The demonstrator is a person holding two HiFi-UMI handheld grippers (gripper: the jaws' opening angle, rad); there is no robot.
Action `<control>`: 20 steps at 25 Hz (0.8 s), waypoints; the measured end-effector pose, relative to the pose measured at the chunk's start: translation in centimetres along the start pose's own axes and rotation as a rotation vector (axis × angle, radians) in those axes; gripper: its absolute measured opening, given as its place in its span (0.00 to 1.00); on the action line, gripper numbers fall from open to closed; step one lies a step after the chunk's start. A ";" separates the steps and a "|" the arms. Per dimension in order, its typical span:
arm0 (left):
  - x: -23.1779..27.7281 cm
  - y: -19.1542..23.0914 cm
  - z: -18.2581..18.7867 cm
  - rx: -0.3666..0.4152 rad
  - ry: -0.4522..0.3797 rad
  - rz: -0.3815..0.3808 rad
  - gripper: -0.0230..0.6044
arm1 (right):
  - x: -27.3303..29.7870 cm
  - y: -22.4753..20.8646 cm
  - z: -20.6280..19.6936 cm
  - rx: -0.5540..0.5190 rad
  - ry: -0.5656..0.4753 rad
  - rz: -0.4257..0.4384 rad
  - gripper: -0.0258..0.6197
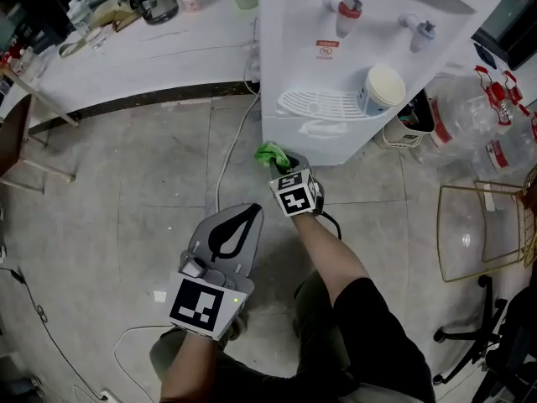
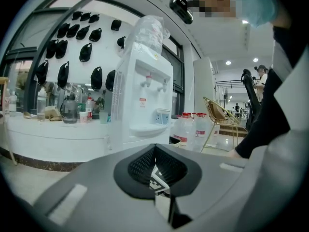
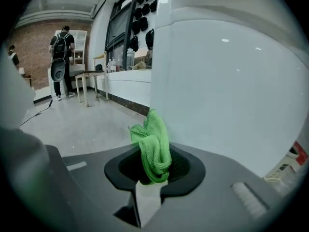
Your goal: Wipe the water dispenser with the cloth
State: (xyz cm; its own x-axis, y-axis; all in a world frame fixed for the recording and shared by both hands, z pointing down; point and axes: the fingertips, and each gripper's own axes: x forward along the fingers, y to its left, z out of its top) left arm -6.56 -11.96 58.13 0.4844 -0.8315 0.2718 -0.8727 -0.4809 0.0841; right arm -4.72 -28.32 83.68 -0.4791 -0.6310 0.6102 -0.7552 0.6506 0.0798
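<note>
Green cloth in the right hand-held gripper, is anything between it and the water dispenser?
Nothing visible. The cloth in the right hand-held gripper sits close to the white lower panel of the water dispenser, nothing between.

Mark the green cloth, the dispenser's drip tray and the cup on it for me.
green cloth (image 3: 153, 149), right gripper view, its bunched middle.
drip tray (image 1: 312, 103), head view, its slotted grille.
cup (image 1: 384, 85), head view, its pale top.

The right gripper (image 1: 279, 162) is pinching the green cloth (image 1: 270, 153) between its jaws, with the right forearm (image 1: 331, 254) stretching out ahead. The left gripper (image 1: 241, 221) is hanging back nearer the body, jaws together and empty.
</note>
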 end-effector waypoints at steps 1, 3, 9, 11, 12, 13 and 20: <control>-0.2 0.1 -0.1 0.004 0.002 0.003 0.04 | 0.0 -0.5 -0.1 0.005 0.002 -0.012 0.18; -0.3 0.2 -0.3 0.008 0.010 0.007 0.04 | -0.6 -1.8 -0.4 0.014 0.007 -0.035 0.18; 0.7 -0.6 -0.3 0.019 0.010 -0.024 0.04 | -3.7 -8.8 -2.7 0.074 0.021 -0.153 0.18; 1.3 -1.1 -0.2 0.023 0.003 -0.045 0.04 | -4.9 -11.4 -3.7 0.099 0.036 -0.201 0.18; 1.6 -1.4 -0.1 0.025 0.001 -0.055 0.04 | -5.5 -12.7 -4.1 0.111 0.044 -0.225 0.18; 1.9 -1.7 -0.1 0.027 0.001 -0.064 0.04 | -5.9 -14.0 -4.6 0.120 0.051 -0.249 0.18; 2.8 -3.0 -0.7 0.047 0.023 -0.109 0.04 | -9.4 -22.7 -8.4 0.164 0.133 -0.425 0.18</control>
State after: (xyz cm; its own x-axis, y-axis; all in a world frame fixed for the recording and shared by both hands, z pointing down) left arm -2.66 -12.70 59.33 0.5740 -0.7675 0.2854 -0.8111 -0.5807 0.0697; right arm 20.69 -33.55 82.74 -0.0594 -0.7603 0.6468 -0.9379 0.2644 0.2247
